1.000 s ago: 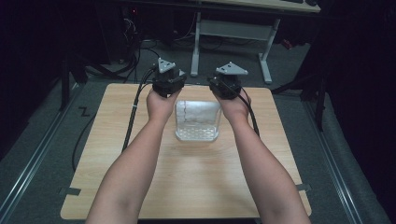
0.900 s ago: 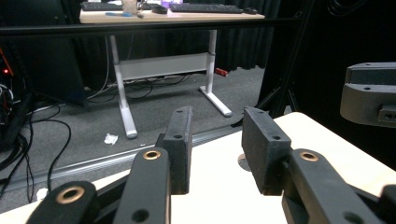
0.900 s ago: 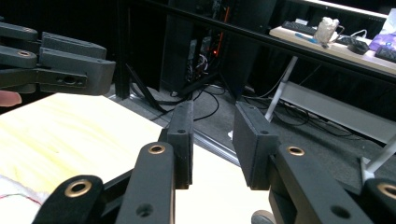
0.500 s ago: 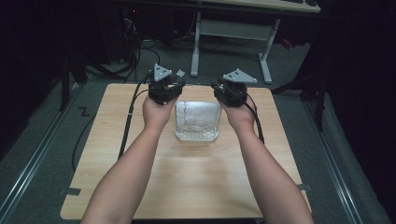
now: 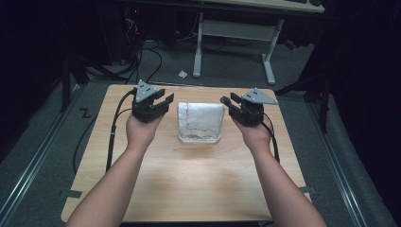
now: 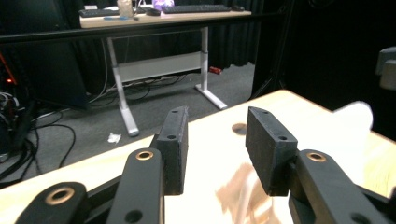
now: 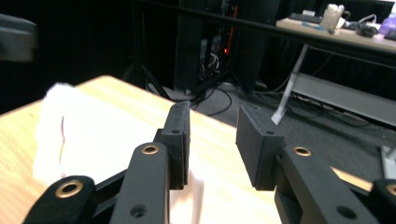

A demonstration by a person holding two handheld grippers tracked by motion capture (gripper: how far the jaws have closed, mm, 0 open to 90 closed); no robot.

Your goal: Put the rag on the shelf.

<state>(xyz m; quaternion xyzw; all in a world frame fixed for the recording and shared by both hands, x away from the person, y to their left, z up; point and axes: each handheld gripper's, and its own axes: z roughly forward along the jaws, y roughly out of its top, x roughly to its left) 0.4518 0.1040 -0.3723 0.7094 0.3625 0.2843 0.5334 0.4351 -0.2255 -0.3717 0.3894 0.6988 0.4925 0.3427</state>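
Observation:
A white squarish bundle (image 5: 200,122), cloth or bag, with a thin dark line down its left part, lies at the middle of the wooden table (image 5: 189,184). My left gripper (image 5: 166,100) hovers just left of it, open, with nothing between the jaws. My right gripper (image 5: 228,102) hovers just right of it, also open and empty. Both point inward toward the bundle without touching it. In the left gripper view the open gripper (image 6: 217,140) has the blurred white bundle (image 6: 355,123) off to its right. In the right gripper view the open gripper (image 7: 212,140) has the bundle (image 7: 53,121) to its left.
A white-legged desk (image 5: 234,33) stands beyond the table's far edge, with cables (image 5: 142,56) on the grey floor. A small hole (image 6: 239,128) sits in the tabletop near its far edge. Each gripper's cable (image 5: 112,137) trails along the forearm.
Both hands have drawn apart and back toward me, from the bundle's far corners to either side of it. The bundle has stayed in place.

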